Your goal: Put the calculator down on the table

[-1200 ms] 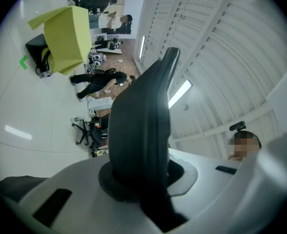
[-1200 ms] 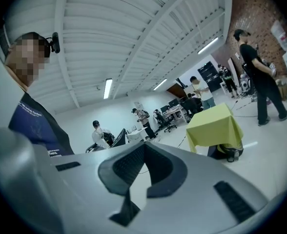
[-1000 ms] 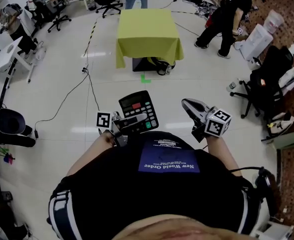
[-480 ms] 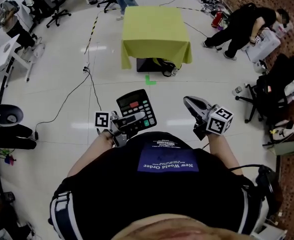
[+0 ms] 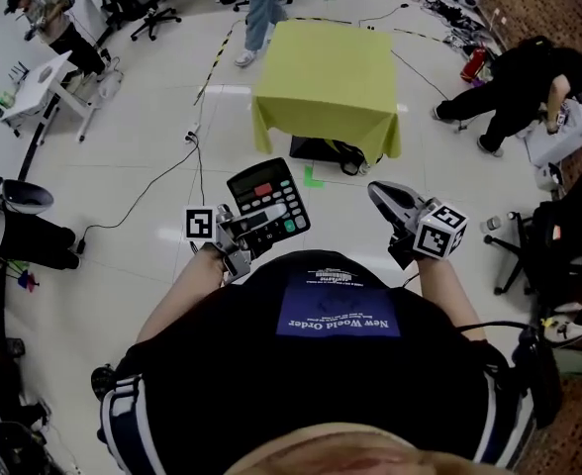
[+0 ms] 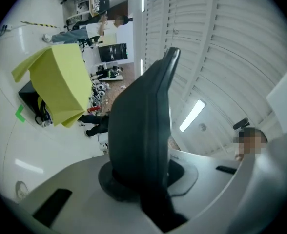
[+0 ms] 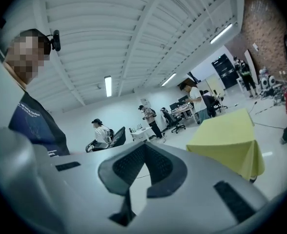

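The calculator (image 5: pixel 266 204) is held in the air on the near side of the table (image 5: pixel 326 72), well apart from it, with its keys facing up toward the head camera. The left gripper (image 5: pixel 259 234) pinches it by its lower edge. In the left gripper view the dark body stands edge-on between the two jaws, which press on it. The right gripper (image 5: pixel 378 192) hangs on the same near side of the table, level with the calculator and to its right. Its jaws are pressed together at the tips, with nothing between them (only pale floor shows through the small gap behind the tips). A yellow-green cloth covers the table. A green tape mark (image 5: pixel 313 176) lies on the floor at the table's near edge, and a dark bag (image 5: pixel 333 152) sits under the table.
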A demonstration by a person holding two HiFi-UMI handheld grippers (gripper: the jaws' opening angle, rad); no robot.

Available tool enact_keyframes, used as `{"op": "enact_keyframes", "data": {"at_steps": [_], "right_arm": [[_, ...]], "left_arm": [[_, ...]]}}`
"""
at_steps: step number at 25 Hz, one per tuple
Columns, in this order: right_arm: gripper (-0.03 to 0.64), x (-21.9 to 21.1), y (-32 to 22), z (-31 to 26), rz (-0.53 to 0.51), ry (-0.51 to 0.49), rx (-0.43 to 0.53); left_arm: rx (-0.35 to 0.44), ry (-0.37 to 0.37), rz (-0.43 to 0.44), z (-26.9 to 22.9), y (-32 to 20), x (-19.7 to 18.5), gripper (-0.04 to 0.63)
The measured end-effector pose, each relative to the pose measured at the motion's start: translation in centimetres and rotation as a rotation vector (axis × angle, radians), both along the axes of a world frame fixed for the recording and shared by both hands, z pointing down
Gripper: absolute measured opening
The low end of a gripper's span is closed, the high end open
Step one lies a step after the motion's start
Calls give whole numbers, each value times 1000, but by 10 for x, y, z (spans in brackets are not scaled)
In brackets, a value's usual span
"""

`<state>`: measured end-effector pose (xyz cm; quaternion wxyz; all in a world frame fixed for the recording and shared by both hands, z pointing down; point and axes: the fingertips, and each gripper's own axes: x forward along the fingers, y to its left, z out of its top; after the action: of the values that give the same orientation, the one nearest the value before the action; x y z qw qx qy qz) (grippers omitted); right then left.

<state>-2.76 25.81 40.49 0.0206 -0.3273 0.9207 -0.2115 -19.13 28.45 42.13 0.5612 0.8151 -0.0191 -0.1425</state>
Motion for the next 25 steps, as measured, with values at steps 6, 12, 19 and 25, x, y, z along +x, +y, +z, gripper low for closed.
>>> {"op": "enact_keyframes", "data": {"at_steps": [6,12,19,25], "right_arm": [[-14,57,-55,-5,-35,-11,17],[-14,80,-96,15,2,-8,-27],[-14,77,-183,9,107,54,-27],[-14,69,-260,0,188,52,-14]], "left_arm": [[-1,-26,-36,-1,-48,62,80],[-35,-36,13,15,-97,88,81],[-42,17,162,17,-200,95,81],[-24,0,290,8,-286,94,81]]}}
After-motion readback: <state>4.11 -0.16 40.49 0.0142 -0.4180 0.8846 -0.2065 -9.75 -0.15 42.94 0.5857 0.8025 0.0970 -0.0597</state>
